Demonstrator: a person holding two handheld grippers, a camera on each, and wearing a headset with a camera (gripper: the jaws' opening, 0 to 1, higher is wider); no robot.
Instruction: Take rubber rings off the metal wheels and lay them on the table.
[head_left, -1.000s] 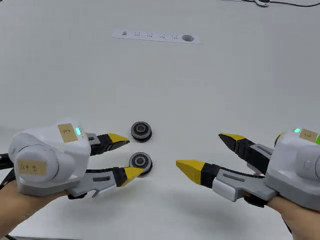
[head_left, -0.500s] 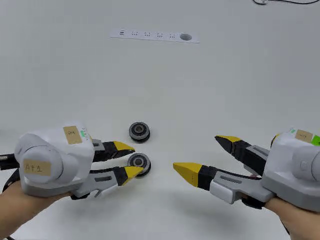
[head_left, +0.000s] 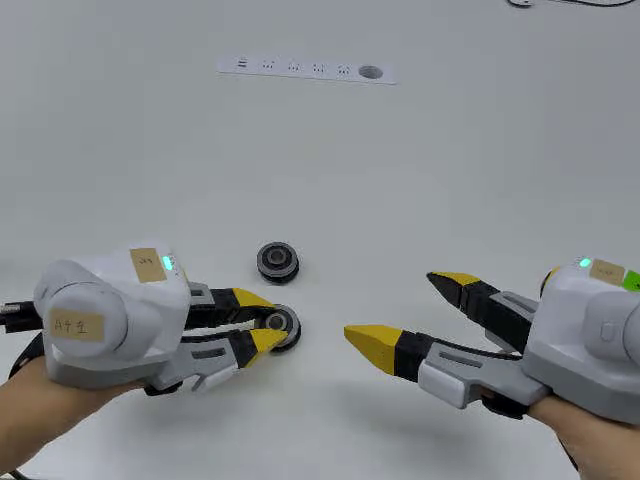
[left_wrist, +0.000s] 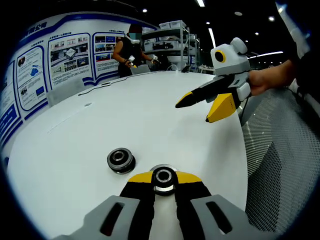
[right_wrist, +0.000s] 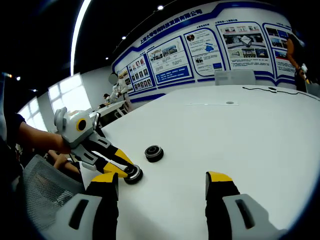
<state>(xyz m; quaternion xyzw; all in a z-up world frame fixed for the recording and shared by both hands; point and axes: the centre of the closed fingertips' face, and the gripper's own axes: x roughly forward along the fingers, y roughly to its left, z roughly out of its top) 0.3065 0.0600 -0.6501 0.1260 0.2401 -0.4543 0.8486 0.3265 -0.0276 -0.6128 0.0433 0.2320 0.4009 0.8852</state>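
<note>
Two small metal wheels with black rubber rings lie on the white table (head_left: 420, 180). My left gripper (head_left: 272, 322) has its yellow-tipped jaws closed on either side of the near wheel (head_left: 287, 322), which sits between the tips in the left gripper view (left_wrist: 163, 178). The far wheel (head_left: 277, 260) lies free just beyond it (left_wrist: 120, 160). My right gripper (head_left: 391, 305) hovers open to the right of both wheels, holding nothing. The right gripper view shows the near wheel (right_wrist: 133, 174) at the left gripper's tips and the far wheel (right_wrist: 154, 153) apart.
A white power strip (head_left: 305, 68) lies flat at the back of the table. A dark cable (head_left: 560, 5) runs along the far right edge. The table's front edge is just below both hands.
The left gripper has slid forward and narrowed its jaws from wide open onto the near wheel. The right gripper has stayed open and almost still.
</note>
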